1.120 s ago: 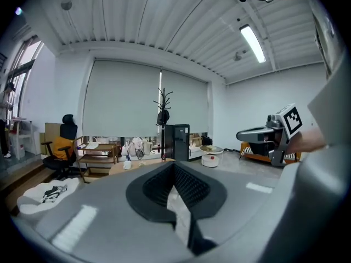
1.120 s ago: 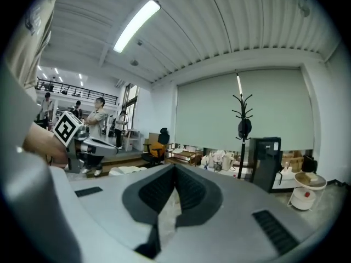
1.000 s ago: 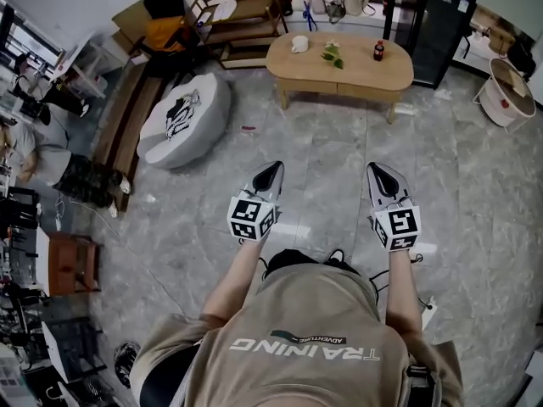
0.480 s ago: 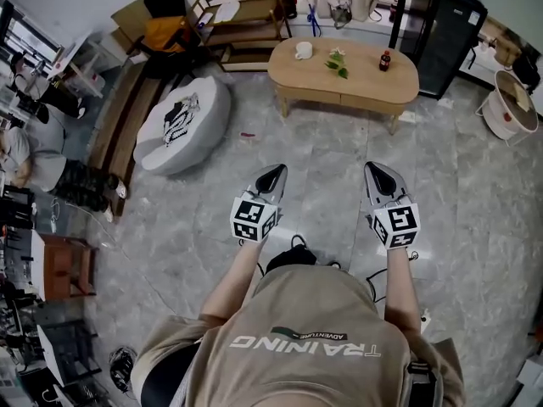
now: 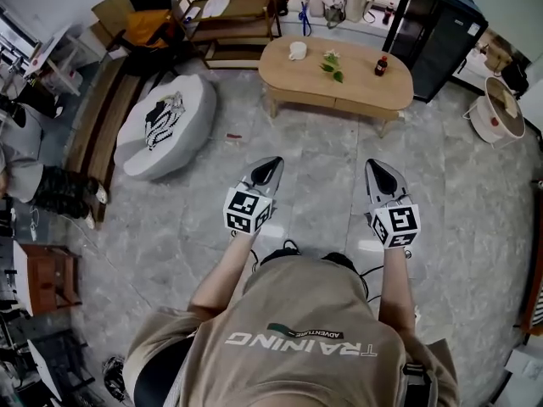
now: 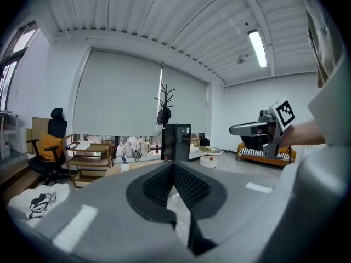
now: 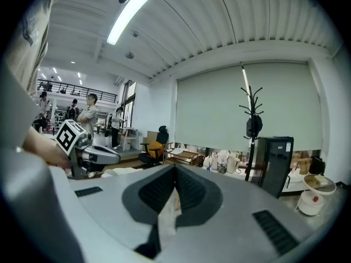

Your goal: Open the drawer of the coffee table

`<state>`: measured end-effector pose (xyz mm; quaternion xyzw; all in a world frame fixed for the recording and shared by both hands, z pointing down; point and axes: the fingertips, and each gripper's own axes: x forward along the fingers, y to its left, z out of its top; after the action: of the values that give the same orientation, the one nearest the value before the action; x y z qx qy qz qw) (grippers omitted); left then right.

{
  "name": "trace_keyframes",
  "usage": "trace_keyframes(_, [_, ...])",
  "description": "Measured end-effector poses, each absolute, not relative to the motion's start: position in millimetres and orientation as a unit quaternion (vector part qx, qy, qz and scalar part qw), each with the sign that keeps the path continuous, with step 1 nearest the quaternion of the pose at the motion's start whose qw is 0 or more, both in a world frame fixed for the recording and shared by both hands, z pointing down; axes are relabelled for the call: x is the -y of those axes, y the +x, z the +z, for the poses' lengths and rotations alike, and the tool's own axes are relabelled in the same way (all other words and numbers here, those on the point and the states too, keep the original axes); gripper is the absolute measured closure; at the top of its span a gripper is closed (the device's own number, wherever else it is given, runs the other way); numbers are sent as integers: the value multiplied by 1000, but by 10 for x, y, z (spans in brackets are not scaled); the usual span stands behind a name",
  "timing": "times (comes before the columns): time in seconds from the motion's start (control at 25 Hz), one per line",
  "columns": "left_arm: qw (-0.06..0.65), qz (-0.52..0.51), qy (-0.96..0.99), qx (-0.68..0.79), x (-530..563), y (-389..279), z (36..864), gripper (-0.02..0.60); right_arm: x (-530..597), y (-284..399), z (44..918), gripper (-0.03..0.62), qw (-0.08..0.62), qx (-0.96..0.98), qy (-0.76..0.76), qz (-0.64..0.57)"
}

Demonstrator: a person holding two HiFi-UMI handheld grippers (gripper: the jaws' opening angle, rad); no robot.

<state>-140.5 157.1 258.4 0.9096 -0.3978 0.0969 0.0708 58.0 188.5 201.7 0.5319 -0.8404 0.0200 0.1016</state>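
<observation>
The oval wooden coffee table (image 5: 339, 83) stands ahead across the grey floor, its drawer fronts (image 5: 335, 103) on the near side showing no gap. A white cup (image 5: 297, 50), a green sprig (image 5: 333, 63) and a dark bottle (image 5: 380, 64) stand on top. My left gripper (image 5: 271, 167) and right gripper (image 5: 377, 170) are held side by side over the floor, well short of the table. Both point at it, with jaws shut and nothing between them. In the left gripper view the pads (image 6: 164, 184) meet; in the right gripper view the pads (image 7: 189, 188) also meet.
A white beanbag (image 5: 161, 125) lies on the floor left of the table. Behind the table are a wooden shelf (image 5: 229, 24) and a black cabinet (image 5: 437, 32). A round white basket (image 5: 494, 117) sits at right. A bench (image 5: 93, 134) and a seated person (image 5: 25, 155) are at left.
I have walked forward over the floor toward the coffee table, carrying both grippers along. Both stayed shut and side by side.
</observation>
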Motion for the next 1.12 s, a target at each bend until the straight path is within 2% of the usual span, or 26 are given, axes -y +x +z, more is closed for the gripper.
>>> trace_keyframes(0.52, [75, 112, 909, 395, -1217, -1472, 2711, 575, -1363, 491, 2019, 589, 112, 845, 522, 11])
trace_keyframes(1.12, [75, 100, 896, 426, -366, -719, 2544, 575, -237, 1132, 2104, 589, 97, 871, 481, 10])
